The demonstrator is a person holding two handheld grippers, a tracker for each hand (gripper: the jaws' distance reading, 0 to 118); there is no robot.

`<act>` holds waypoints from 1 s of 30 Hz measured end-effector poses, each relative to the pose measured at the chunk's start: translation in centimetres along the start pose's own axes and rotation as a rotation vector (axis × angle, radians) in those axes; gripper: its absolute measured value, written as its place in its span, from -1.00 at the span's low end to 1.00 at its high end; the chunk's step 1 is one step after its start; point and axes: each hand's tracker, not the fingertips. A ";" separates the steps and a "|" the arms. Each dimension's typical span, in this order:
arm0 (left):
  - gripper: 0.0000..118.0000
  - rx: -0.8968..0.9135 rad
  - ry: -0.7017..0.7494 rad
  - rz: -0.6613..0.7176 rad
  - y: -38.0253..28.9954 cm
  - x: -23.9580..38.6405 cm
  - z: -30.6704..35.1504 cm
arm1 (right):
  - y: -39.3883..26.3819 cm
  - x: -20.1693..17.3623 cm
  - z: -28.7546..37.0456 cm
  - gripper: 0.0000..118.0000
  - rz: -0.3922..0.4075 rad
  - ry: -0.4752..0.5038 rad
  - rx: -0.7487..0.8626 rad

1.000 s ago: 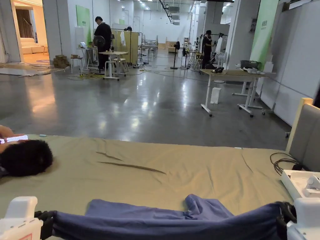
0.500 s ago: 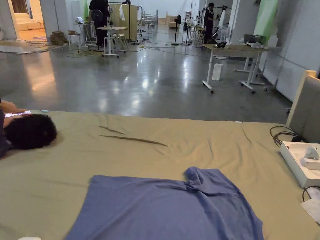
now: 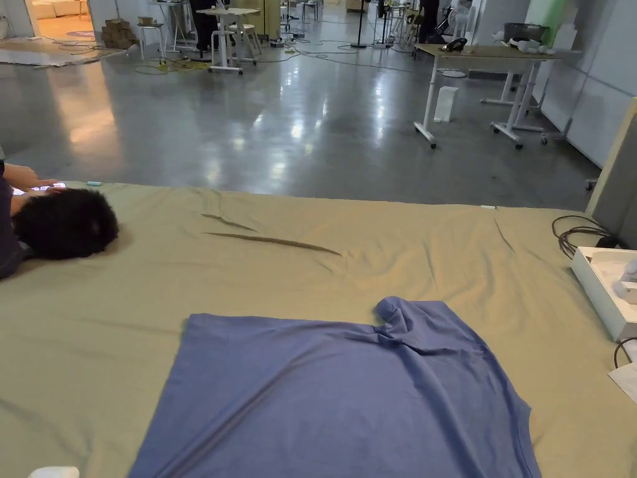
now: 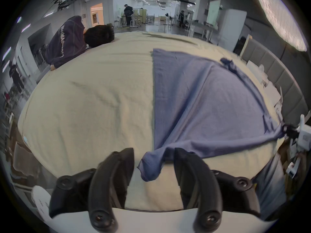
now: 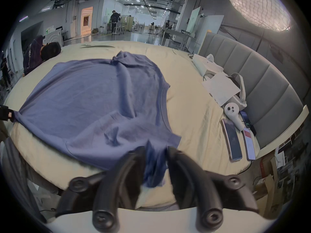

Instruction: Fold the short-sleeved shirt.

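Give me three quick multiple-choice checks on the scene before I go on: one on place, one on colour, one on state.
1. Where is the white box?
A. On the bed, right of the shirt, by the headboard
B. On top of the shirt
C. On the floor

2. What colour is the shirt?
A. Red
B. Blue
C. White

3. How does the shirt lie?
A. Folded into a small square
B. Hung on a rack
C. Spread open, far sleeve bunched

Answers:
1 A: the head view shows it at the bed's right edge.
2 B: all three views show blue cloth.
3 C: the body lies flat and no fold has been made.
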 end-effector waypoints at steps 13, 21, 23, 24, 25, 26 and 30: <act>0.12 0.479 0.027 -0.070 9.0 6.6 6.9 | 11.4 -2.5 4.7 0.47 -0.174 0.061 0.504; -0.89 0.602 0.011 -0.149 10.3 12.4 8.0 | 13.7 -5.0 6.6 -0.79 -0.205 0.054 0.653; -0.97 0.615 -0.008 -0.159 10.0 13.0 8.1 | 13.6 -5.0 6.9 -1.00 -0.214 0.059 0.666; -0.98 0.619 -0.006 -0.159 9.8 13.3 8.2 | 13.6 -5.0 7.0 -1.00 -0.214 0.060 0.670; -0.98 0.612 -0.018 -0.164 9.8 13.2 8.2 | 13.4 -4.9 7.0 -1.00 -0.219 0.054 0.673; -0.98 0.601 -0.046 -0.174 9.6 13.3 8.2 | 13.3 -4.8 7.0 -1.00 -0.210 0.067 0.670; -0.98 0.578 -0.027 -0.188 9.1 13.2 8.0 | 13.0 -4.8 6.6 -1.00 -0.185 0.066 0.653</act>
